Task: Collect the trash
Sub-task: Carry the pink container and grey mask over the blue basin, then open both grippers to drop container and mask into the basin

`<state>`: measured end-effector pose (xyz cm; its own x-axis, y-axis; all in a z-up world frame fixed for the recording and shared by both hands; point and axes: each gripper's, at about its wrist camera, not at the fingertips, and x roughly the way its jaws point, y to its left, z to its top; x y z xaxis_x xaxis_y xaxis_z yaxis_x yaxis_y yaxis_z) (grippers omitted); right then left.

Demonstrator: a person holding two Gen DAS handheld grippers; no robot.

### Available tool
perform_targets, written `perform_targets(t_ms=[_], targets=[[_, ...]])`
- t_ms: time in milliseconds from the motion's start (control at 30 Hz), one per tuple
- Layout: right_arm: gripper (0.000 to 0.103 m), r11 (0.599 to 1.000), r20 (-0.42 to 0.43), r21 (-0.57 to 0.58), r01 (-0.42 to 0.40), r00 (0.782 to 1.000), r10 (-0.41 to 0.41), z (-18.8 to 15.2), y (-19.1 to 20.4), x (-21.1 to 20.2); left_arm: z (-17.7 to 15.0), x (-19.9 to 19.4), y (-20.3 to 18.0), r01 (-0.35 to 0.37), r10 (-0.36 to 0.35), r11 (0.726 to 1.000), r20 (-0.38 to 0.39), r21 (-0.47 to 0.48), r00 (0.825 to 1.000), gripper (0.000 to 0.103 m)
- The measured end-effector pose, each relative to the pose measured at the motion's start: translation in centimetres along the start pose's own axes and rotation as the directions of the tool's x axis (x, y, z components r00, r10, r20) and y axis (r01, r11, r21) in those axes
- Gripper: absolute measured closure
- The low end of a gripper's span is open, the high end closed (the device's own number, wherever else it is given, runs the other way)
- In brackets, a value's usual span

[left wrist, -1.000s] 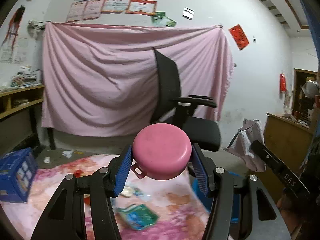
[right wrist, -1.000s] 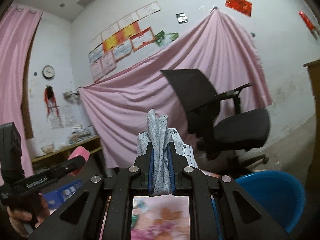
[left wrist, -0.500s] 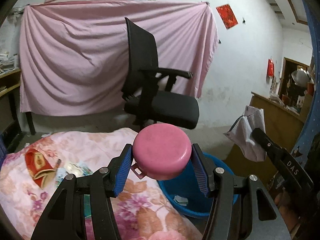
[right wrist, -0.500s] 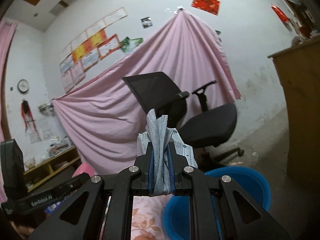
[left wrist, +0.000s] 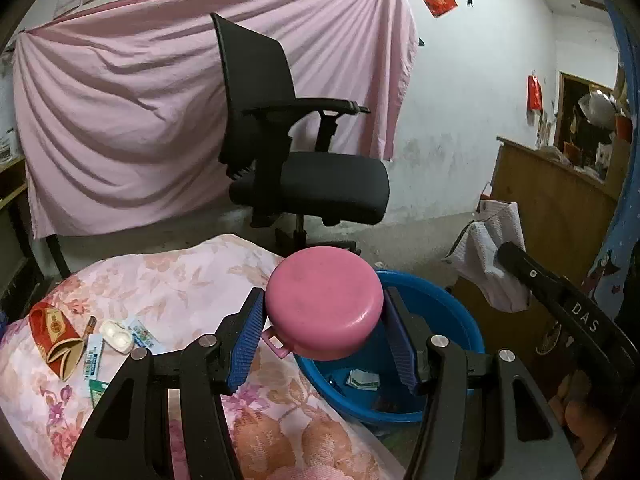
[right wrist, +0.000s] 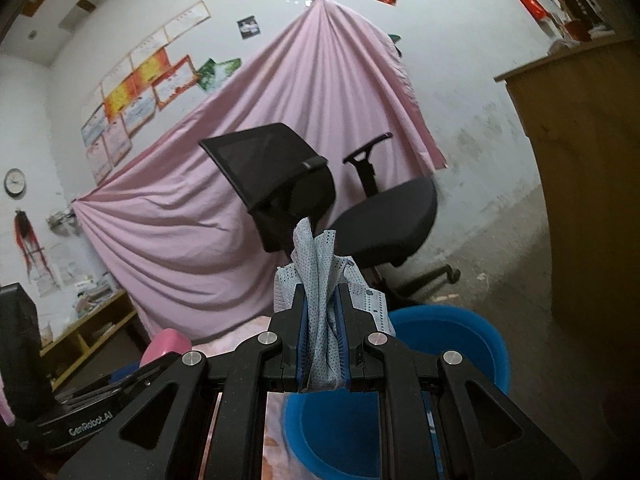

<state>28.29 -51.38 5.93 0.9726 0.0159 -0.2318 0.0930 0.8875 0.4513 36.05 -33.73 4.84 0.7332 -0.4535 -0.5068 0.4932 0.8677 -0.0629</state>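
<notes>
Your left gripper is clamped on a round pink lid, its blue pads pressed against both sides, and it hangs over the near rim of the blue basin. Your right gripper is closed tight on a bunched pale blue cloth, held above the same basin. Inside the basin lies a scrap, possibly a folded wrapper, though the lid hides much of it. Left of the basin, on the floral cover, sit a red packet, a small white case and some paper slips. Behind the basin stands a black office chair.
</notes>
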Motion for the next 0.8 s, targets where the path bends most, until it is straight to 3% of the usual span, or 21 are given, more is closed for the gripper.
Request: perform_targets(t_ms=[300, 800], targets=[[0.091, 0.998, -0.093, 0.039, 0.039, 0.995, -0.035, -0.5, -1.6, 1.2, -1.1, 2.6, -1.4, 0.034, -0.032, 0.999, -0.069, 0.018, 0.997, 0.05], [0.087, 0.991, -0.162, 0.103, 0.09, 0.984, -0.073, -1.0, -3.8, 2.0, -2.3, 5.5, -2.1, 0.073, -0.076, 0.997, -0.188, -0.024, 0.979, 0.047]])
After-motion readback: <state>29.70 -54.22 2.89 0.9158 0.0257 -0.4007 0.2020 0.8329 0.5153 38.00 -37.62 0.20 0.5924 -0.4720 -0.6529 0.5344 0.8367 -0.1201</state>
